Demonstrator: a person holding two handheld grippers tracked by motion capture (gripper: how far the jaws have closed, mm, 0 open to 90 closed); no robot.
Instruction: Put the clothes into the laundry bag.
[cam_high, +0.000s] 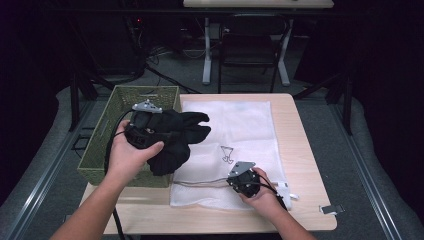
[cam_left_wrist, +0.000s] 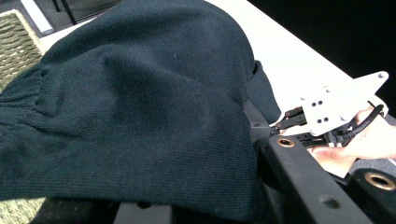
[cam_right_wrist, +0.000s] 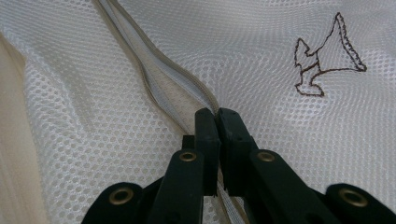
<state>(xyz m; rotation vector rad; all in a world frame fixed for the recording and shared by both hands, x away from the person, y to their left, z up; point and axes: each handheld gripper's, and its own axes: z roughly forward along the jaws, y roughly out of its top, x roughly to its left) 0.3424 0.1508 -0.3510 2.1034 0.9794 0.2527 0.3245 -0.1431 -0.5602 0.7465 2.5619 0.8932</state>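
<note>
A black knit garment hangs from my left gripper, which is shut on it above the right rim of a green woven basket. In the left gripper view the garment drapes over the jaws, leaving one black finger visible. A white mesh laundry bag lies flat on the table, printed with a small brown figure. My right gripper rests on the bag's near part. Its jaws are pinched together on the bag's zipper edge, with the brown figure beyond.
The wooden table carries a small metal clip at its near right corner. A white tag sticks out of the bag beside my right hand. A dark chair and desk legs stand on the floor behind the table.
</note>
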